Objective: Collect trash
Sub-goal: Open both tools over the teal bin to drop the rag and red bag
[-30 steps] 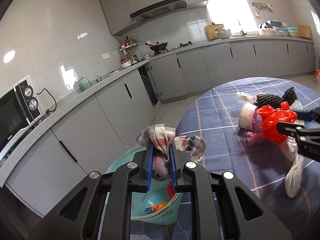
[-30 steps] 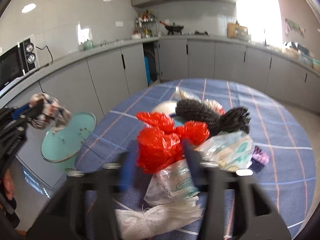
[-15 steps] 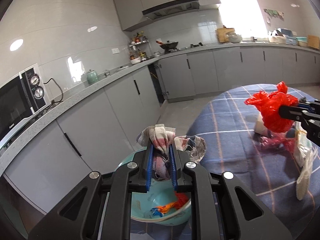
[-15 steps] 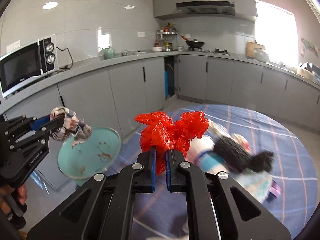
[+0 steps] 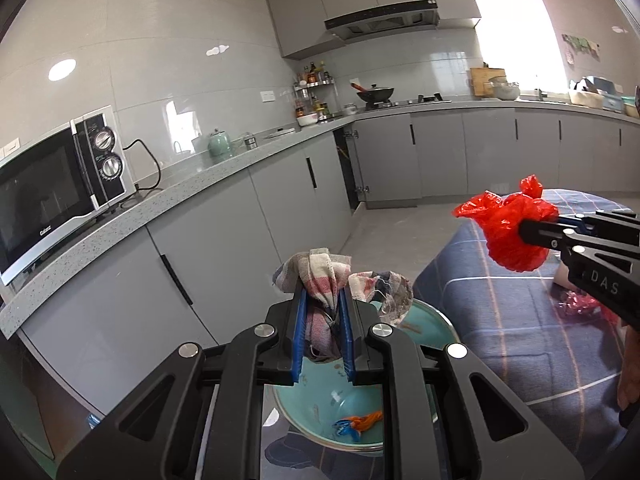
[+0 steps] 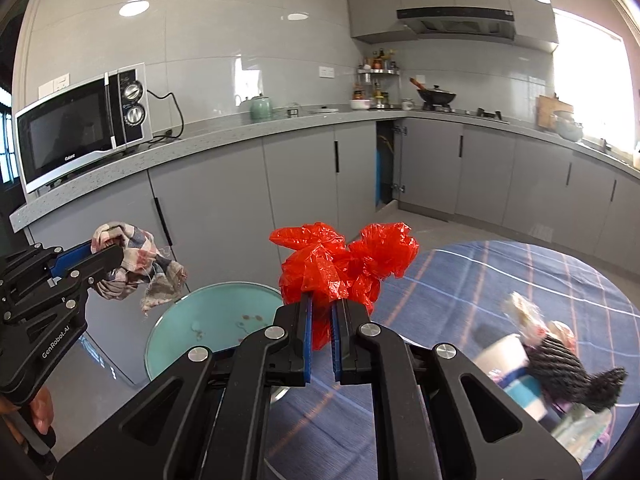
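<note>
Left wrist view: the left gripper (image 5: 323,332) is clamped nearly closed on a checked rag (image 5: 320,280), held above the teal bin (image 5: 436,320) so it can fall inside. Beside the bin stands the table (image 5: 520,344).

Right wrist view: the right gripper (image 6: 321,338), its jaws having just closed, pinches a red plastic bag (image 6: 340,268) lifted clear of the table, near the bin's rim. More trash (image 6: 560,364) lies on the cloth.

Crumpled red bag (image 6: 344,268), checked rag (image 5: 320,280), both held aloft
</note>
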### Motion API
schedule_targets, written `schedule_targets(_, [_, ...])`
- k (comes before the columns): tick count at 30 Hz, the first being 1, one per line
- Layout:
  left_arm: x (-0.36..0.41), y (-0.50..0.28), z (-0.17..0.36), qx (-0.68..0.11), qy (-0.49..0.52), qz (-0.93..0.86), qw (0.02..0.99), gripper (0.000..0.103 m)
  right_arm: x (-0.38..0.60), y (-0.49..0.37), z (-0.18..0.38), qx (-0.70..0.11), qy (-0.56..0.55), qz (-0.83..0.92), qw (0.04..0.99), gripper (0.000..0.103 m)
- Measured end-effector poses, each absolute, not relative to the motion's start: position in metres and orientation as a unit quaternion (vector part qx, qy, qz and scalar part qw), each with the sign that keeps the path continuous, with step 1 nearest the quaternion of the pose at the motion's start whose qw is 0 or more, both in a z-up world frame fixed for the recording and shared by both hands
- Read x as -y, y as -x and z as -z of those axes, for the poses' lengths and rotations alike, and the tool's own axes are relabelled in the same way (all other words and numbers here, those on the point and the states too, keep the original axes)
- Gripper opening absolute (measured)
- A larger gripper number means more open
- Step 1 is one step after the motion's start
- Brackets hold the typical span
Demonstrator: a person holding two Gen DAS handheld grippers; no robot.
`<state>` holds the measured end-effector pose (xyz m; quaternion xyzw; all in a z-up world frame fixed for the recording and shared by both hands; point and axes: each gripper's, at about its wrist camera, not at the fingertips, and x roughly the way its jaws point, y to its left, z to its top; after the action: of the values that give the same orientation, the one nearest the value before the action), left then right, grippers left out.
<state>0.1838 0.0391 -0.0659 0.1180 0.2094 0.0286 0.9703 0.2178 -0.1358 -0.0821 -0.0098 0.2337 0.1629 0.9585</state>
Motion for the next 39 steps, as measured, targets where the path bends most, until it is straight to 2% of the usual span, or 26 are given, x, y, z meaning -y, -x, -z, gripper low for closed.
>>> schedule_targets(39, [-0.078, -0.216, 0.071, -0.234, -0.100, -0.076, 0.964, 0.016, 0.069, -0.252, 0.111, -0.262, 0.043, -0.212, 0.941, 0.009])
